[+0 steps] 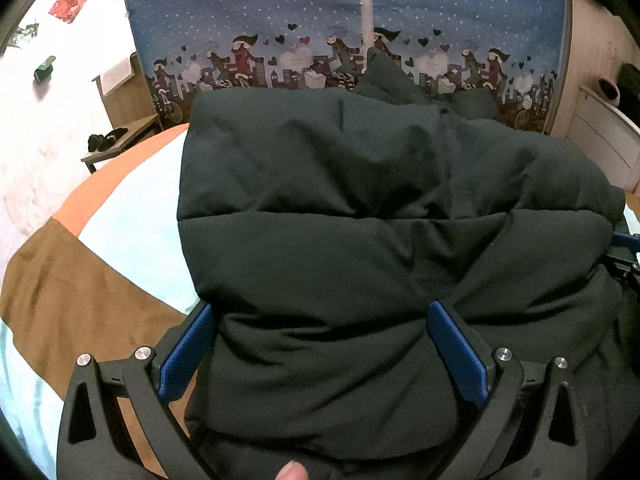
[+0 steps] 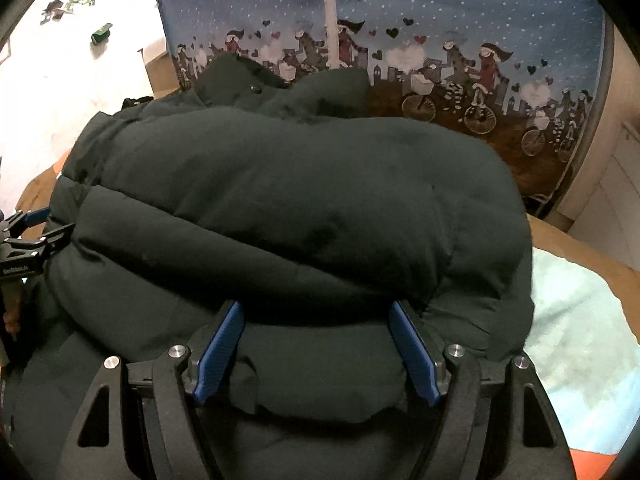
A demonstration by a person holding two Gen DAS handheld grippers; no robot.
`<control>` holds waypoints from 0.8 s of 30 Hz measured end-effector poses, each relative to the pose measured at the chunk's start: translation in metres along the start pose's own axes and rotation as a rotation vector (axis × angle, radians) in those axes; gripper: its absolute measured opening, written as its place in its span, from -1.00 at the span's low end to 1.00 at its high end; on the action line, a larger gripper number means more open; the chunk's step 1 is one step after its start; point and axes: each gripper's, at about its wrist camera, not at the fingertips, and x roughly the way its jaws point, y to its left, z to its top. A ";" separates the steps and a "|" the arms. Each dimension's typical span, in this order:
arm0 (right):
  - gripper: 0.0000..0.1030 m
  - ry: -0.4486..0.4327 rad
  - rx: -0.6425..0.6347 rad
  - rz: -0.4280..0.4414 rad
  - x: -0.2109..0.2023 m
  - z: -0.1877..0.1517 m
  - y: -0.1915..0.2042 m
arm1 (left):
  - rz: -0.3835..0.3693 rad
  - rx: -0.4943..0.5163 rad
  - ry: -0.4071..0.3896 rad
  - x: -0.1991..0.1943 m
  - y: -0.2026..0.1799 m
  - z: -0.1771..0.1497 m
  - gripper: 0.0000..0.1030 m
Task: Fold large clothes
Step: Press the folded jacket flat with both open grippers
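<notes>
At six o'clock in each wrist view a pair of blue-padded tongs stands spread wide around a bulge of the dark padded jacket (image 1: 360, 208), which lies folded over itself on the pale bedspread (image 1: 132, 248).

The left gripper (image 1: 320, 320) has jacket filling the gap between its pads; whether the pads press it or only flank it I cannot tell. The right gripper (image 2: 316, 320) looks released, its pads to either side of a padded roll.

The main risk, as I judge it, is spring-back: the puffy upper layer may swell and slide off toward three o'clock. Withdrawing could also drag the fabric and undo the fold.

Much is hidden. The jacket's near edge runs under the gripper frames. Towards twelve o'clock a collar or hood (image 2: 240, 76) bunches against the patterned blue curtain (image 1: 440, 12); sleeves cannot be made out.
</notes>
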 end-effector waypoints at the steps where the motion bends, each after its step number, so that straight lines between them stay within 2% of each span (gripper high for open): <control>1: 0.43 -0.001 0.002 0.005 0.003 -0.001 -0.001 | -0.004 -0.002 -0.001 0.003 0.001 -0.001 0.98; 7: 0.43 -0.015 -0.003 0.017 0.010 -0.008 -0.003 | -0.012 -0.009 -0.028 0.007 0.003 -0.010 0.99; 16: 0.43 -0.033 -0.023 -0.011 0.015 -0.015 0.002 | 0.007 -0.008 -0.074 0.008 0.000 -0.020 0.98; 21: 0.44 -0.046 -0.024 0.003 0.010 -0.015 0.000 | -0.012 -0.029 -0.051 -0.002 0.004 -0.015 0.98; 24: 0.44 -0.080 -0.041 0.032 -0.014 -0.012 -0.002 | -0.034 -0.050 -0.012 -0.017 0.010 -0.008 0.97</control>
